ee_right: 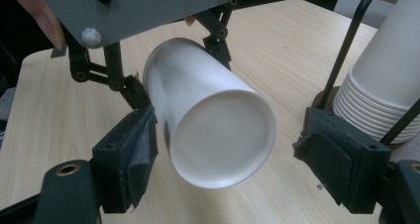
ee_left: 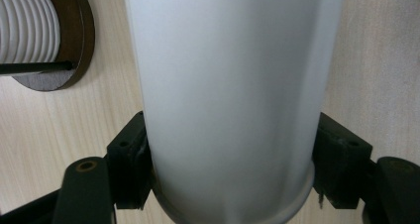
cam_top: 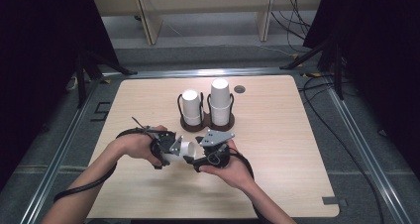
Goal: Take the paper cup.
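A white paper cup (cam_top: 186, 147) lies sideways just above the wooden table (cam_top: 287, 154), near its front middle. My left gripper (cam_top: 174, 149) is shut on it near the rim; in the left gripper view both black pads (ee_left: 130, 159) press the cup's (ee_left: 233, 95) sides. In the right gripper view the cup's base (ee_right: 223, 140) faces the camera between the jaws of my right gripper (ee_right: 228, 159), which stands open, with a clear gap at its right pad (ee_right: 332, 157). The right gripper (cam_top: 195, 157) sits just right of the cup.
Behind the hands, two dark wire holders (cam_top: 207, 123) stand side by side, each with a stack of white cups (cam_top: 191, 105) (cam_top: 220, 97). One stack (ee_right: 386, 85) rises close at the right of the right gripper view. A round grommet (cam_top: 239, 89) sits near the far edge.
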`<state>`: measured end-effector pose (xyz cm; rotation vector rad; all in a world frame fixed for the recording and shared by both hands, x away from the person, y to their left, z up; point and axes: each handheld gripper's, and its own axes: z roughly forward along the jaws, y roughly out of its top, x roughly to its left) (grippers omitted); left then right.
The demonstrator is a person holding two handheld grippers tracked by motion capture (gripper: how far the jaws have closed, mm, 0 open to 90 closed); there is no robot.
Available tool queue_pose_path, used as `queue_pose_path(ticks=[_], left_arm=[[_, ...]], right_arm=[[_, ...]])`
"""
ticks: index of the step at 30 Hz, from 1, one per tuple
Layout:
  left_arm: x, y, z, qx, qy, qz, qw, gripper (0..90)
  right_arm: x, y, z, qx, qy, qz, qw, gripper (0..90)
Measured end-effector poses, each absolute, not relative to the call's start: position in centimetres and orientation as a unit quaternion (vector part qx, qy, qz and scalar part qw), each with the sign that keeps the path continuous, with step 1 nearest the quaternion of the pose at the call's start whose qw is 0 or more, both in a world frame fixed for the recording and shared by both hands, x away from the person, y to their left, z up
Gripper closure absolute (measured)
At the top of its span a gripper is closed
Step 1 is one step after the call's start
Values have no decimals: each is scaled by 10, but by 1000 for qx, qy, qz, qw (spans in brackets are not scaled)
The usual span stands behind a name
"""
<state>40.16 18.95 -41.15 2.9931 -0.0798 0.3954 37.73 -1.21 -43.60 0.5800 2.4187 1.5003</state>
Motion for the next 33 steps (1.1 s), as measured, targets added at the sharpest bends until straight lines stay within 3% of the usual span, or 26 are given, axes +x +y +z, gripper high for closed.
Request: queue_pose_path(ticks=[13, 33], left_arm=[[399, 185, -410, 989, -39, 131, 60, 290], [395, 181, -407, 988, -55, 132, 64, 291]], right_arm=[[378, -8, -437, 180, 834, 510, 114, 285], [377, -4, -439, 178, 840, 504, 94, 275]])
